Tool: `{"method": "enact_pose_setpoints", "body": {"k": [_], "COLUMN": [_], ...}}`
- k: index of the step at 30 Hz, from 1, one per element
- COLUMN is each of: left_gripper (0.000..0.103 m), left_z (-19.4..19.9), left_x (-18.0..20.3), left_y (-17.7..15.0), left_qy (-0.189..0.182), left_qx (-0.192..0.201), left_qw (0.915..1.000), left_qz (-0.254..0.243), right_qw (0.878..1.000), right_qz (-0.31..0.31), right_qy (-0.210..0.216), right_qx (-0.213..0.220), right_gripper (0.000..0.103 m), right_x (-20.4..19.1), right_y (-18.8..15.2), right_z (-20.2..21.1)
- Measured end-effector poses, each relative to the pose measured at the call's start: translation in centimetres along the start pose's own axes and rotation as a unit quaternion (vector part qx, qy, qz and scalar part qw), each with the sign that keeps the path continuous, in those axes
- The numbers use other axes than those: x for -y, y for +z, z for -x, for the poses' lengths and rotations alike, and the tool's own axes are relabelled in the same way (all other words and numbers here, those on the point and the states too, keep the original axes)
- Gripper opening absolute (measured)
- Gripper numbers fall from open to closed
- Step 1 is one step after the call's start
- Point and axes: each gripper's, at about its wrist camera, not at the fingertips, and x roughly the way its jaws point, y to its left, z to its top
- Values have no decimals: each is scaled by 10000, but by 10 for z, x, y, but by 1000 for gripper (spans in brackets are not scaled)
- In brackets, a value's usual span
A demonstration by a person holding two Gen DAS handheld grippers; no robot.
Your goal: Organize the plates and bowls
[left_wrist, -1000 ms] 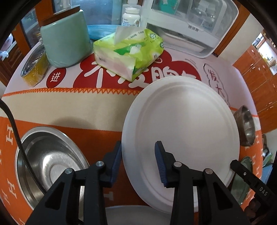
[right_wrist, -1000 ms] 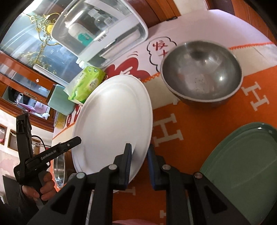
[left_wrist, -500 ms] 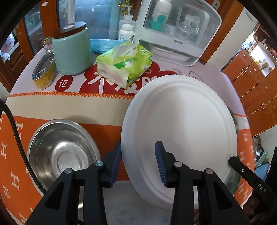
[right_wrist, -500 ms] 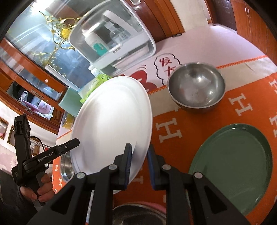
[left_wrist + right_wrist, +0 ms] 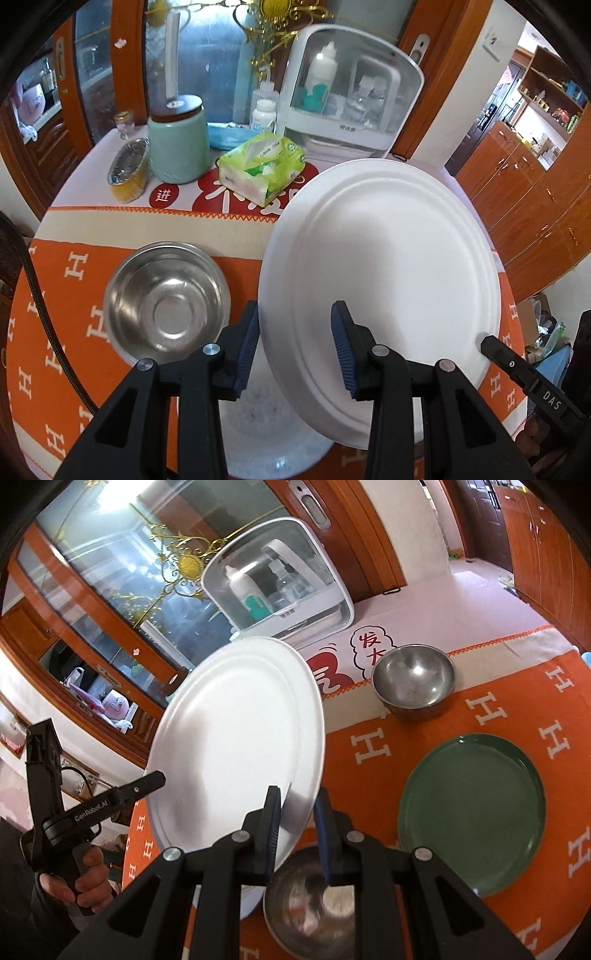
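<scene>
One plain white round plate [image 5: 384, 266], ridged rim, tilted above the table.

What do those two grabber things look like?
Both are black plastic. The left gripper and right gripper have blue ribbed pads and silver screws. White lettering marks their sides. A black cable trails from the left one.

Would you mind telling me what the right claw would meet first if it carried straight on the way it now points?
Most likely the white plate that it already grips by the rim. Beyond that, the right claw points down toward the orange tablecloth, short of the far steel bowl, though depth is unclear.
</scene>
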Motion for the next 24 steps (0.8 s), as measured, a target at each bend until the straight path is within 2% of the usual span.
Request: {"method": "enact_pose_setpoints", "body": {"k": [13,24], "left_gripper": [37,37], "left_z": [75,114], "left_x": [19,25], "left_y": [-58,-123], "left_qy": [70,79], "left_qx": [369,440], "left_qw": [9993,9987], "left_qz": [11,235], "right_qw": [9995,9980], "right_qz": [278,634], "right_qy": [78,-5], "right_qx": [132,44], "right_gripper": [18,19], "right_x": [-13,-16], "right_y": [-44,-89], "right_z": [68,110]}}
